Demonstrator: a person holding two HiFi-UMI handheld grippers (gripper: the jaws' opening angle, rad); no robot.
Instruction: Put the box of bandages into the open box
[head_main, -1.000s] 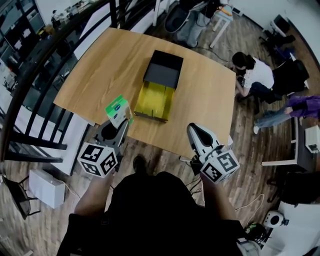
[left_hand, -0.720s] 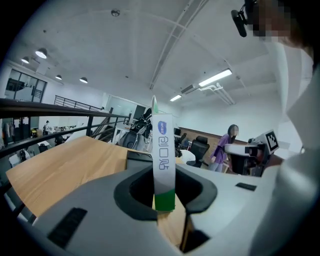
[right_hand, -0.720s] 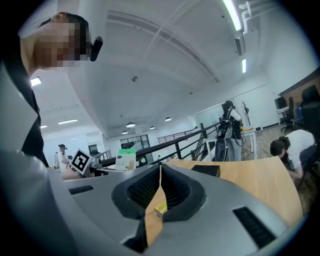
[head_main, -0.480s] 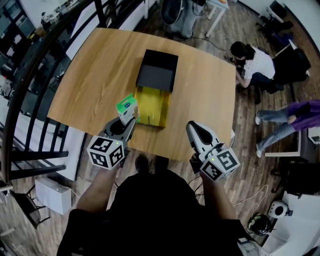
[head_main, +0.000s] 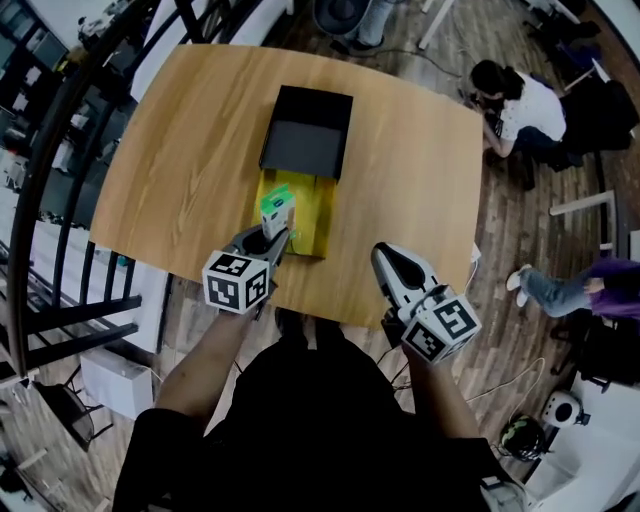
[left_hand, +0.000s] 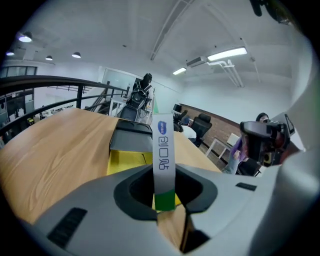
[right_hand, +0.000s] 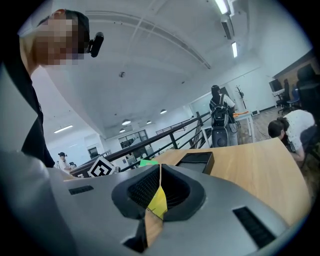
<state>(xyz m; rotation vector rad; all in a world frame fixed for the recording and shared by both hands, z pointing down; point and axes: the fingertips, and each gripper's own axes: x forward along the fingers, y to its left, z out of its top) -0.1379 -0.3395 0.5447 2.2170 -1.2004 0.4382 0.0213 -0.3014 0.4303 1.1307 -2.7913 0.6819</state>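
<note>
Beneath bandage box (head_main: 277, 213), part-hidden open box (head_main: 313, 205)

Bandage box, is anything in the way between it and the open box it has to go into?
Nothing visible. The left claw holds the bandage box at the open box's edge; its yellow inside looks bare.

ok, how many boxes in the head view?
2. The open box lies mid-table, black half far, yellow half near. The box of bandages is held by the left gripper, over the yellow half. None seem hidden.
</note>
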